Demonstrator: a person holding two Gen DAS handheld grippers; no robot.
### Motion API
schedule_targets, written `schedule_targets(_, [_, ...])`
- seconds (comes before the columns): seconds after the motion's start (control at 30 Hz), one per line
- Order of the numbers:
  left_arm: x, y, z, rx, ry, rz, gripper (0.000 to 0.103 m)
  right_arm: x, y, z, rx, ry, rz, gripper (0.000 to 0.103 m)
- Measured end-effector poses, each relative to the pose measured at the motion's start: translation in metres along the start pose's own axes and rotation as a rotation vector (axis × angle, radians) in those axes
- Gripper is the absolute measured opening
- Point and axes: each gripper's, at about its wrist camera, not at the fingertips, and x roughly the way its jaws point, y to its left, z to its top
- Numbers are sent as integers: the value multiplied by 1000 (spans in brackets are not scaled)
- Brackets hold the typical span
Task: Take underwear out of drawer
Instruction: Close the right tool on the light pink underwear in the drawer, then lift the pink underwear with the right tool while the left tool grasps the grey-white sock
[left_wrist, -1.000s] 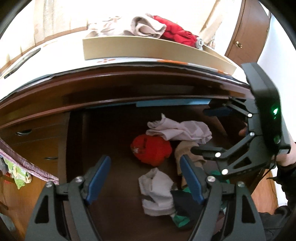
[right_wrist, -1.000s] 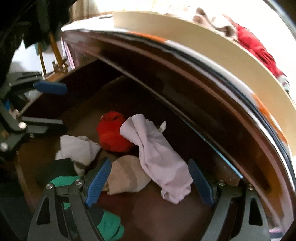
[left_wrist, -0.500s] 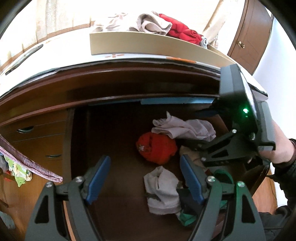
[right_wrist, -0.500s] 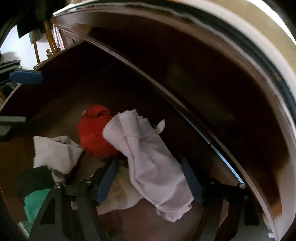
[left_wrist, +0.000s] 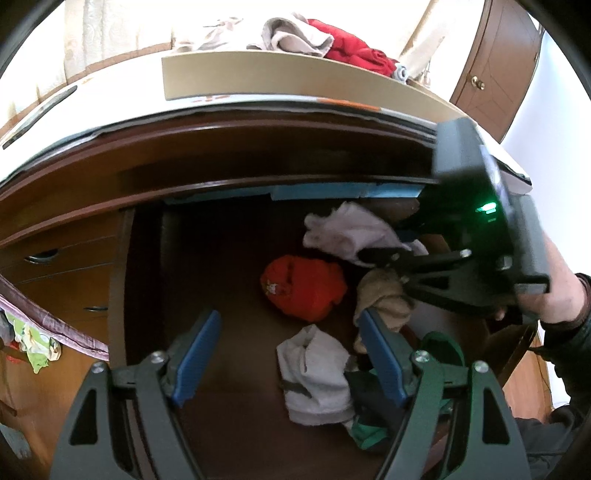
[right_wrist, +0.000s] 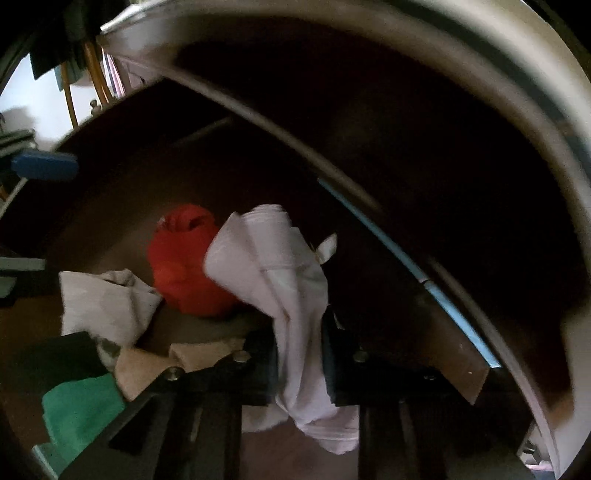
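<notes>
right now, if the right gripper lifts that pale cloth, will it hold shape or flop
The pale cloth will likely flop: it bunches where the right gripper pinches it, its tail drooping below. Probably light, being thin. It may drag across the red bundle alongside.

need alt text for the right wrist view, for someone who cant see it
The right gripper is clamped on a pale lilac garment inside a dark wooden drawer, the cloth bunched between its jaws. To its left lie a red garment, a white one, a beige one and a green one.
</notes>
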Motion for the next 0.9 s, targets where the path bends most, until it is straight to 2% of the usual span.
schedule_targets(0.37, [14,-1,-2,-9,97,-25,78,-66,7,-19,54,-153,-5,20])
schedule_targets(0.63, [30,-7,-2,-12,168,-35,77,-84,7,-44,89,-168,39,20])
schedule_targets(0.8, [42,-16,-3,5,224,-34,77,-89,-14,-70,145,-184,57,20])
schedule_targets(0.9, [48,-17,-3,8,261,-45,71,-82,-14,-70,161,-185,77,20])
